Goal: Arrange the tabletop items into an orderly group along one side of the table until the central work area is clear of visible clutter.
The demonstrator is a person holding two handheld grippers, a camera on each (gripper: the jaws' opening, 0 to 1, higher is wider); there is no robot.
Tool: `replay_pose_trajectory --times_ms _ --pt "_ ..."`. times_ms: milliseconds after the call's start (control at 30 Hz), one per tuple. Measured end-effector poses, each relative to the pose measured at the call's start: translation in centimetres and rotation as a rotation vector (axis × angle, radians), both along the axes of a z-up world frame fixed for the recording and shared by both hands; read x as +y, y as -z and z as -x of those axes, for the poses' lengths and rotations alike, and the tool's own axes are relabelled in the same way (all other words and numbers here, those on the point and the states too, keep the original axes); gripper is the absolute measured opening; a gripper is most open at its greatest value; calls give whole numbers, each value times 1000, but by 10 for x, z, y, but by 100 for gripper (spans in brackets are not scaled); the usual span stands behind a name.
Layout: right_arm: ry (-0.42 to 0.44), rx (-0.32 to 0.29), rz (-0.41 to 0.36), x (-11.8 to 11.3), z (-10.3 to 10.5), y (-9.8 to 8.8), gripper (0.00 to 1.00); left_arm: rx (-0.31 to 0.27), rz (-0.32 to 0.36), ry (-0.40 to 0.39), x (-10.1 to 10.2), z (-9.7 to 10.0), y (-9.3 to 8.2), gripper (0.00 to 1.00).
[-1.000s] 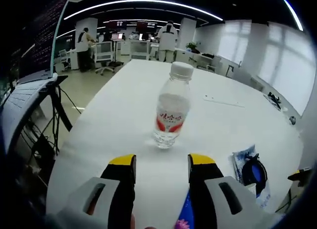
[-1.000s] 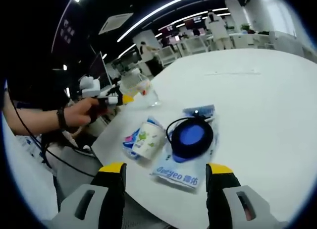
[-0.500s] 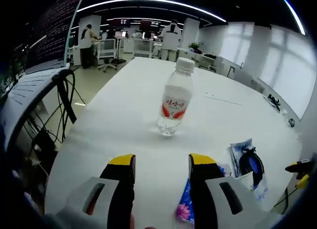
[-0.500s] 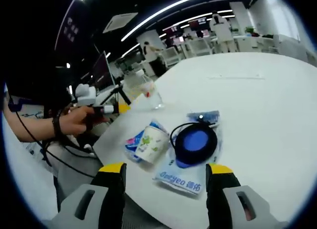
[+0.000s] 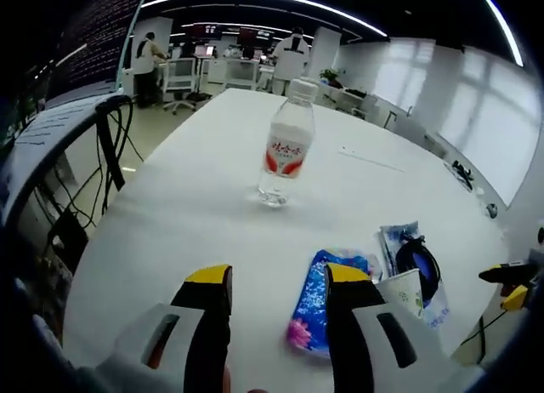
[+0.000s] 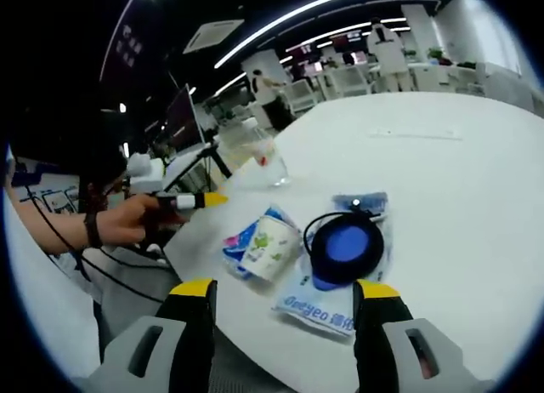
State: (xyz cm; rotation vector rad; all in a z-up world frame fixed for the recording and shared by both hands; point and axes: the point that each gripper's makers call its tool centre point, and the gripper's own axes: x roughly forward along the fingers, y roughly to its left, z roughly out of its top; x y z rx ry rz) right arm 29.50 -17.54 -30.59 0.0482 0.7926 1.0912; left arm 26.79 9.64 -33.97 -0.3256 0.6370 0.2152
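A clear water bottle with a red label and white cap stands upright on the white table, well ahead of my open, empty left gripper. Just in front of its right jaw lies a blue snack packet, then a paper cup and a round blue and black item. In the right gripper view the cup lies on its side on the blue packet. Beside it the round item rests on a white packet. My right gripper hangs open before them. The bottle stands farther back.
A hand holds the left gripper off the table's left edge. Cables hang beside the table. A thin white strip lies farther along it and small dark items sit near its far right edge. People stand among desks behind.
My left gripper has drawn back from the bottle, which now stands farther off; the blue packet and cup have come into its view. The right gripper has stayed open, nearly in place.
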Motion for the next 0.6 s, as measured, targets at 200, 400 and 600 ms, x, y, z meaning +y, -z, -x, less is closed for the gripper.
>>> replay_pose_trajectory --times_ms 200,400,600 --pt "-25 2 8 4 10 2 66 -9 27 -16 -7 10 -2 42" --pt "-33 3 6 6 18 -2 66 -3 44 -13 -8 18 5 43" --pt "-45 5 14 6 21 -1 66 14 78 23 -30 26 10 44"
